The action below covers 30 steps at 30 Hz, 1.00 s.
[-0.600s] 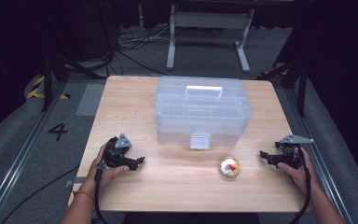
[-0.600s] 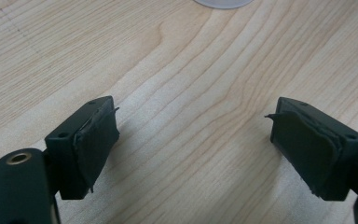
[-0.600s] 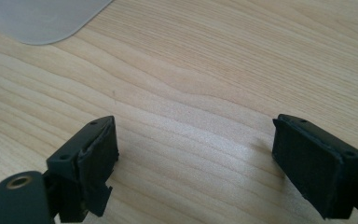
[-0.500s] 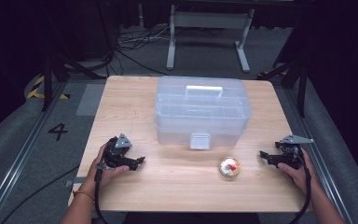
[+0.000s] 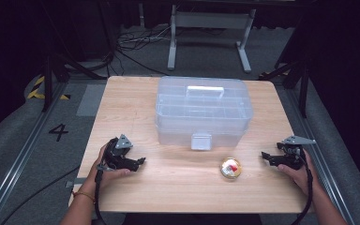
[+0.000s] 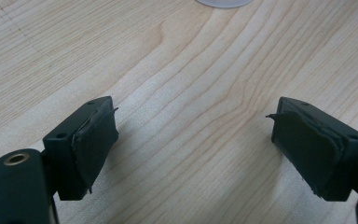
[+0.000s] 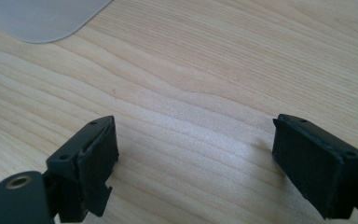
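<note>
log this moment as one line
left hand-held gripper: open, empty | right hand-held gripper: open, empty | clear lidded storage box: closed, mid-table | small round container: untouched, in front of box

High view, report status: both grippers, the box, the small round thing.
Left gripper open, empty, on the table. Right gripper open, empty. Clear plastic box shut, untouched. Small round container sits in front of it, apart from both grippers.

Left hand-held gripper low, jaws spread wide and empty; right hand-held gripper mirrors it, both forearms reaching in from below
</note>
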### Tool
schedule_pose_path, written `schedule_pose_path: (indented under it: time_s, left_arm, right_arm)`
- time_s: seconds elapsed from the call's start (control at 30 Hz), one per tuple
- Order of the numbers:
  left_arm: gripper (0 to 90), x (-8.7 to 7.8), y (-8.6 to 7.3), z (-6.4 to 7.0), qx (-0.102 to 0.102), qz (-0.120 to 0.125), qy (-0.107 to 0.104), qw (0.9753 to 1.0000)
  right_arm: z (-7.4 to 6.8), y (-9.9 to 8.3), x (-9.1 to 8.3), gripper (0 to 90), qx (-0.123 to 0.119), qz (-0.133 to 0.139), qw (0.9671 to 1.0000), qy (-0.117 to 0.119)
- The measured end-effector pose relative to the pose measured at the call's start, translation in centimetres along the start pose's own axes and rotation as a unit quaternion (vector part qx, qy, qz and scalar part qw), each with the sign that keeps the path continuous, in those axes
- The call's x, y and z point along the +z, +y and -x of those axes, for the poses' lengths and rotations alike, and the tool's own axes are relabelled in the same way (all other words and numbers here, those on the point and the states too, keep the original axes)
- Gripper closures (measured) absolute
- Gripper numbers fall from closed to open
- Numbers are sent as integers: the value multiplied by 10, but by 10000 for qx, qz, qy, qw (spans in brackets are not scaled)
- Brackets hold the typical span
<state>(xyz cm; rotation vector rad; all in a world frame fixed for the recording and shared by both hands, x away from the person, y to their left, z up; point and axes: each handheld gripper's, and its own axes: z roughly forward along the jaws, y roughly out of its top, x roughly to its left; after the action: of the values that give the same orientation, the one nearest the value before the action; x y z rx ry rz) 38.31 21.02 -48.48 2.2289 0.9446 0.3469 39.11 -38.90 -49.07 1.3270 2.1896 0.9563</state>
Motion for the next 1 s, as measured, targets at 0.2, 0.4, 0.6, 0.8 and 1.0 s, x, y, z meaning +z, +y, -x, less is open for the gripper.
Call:
schedule_pose_path:
  time_s: [0.2,0.4,0.6,0.8,1.0]
  left_arm:
    - [145,0,0,0,-1,0,0,10000]
    - [145,0,0,0,9,9,10,10000]
    - [145,0,0,0,7,6,8,10000]
    - [145,0,2,1,-19,-90,85,9999]
    - [159,0,6,3,-129,-188,129,9997]
  right_arm:
    - [0,0,0,145,-7,-1,10000,3]
    - [0,0,0,145,-1,-1,10000,6]
    - [0,0,0,145,-6,-3,10000,2]
    - [1,1,0,153,-15,-61,10000,17]
    - [1,8,-7,187,-119,-11,9999,-41]
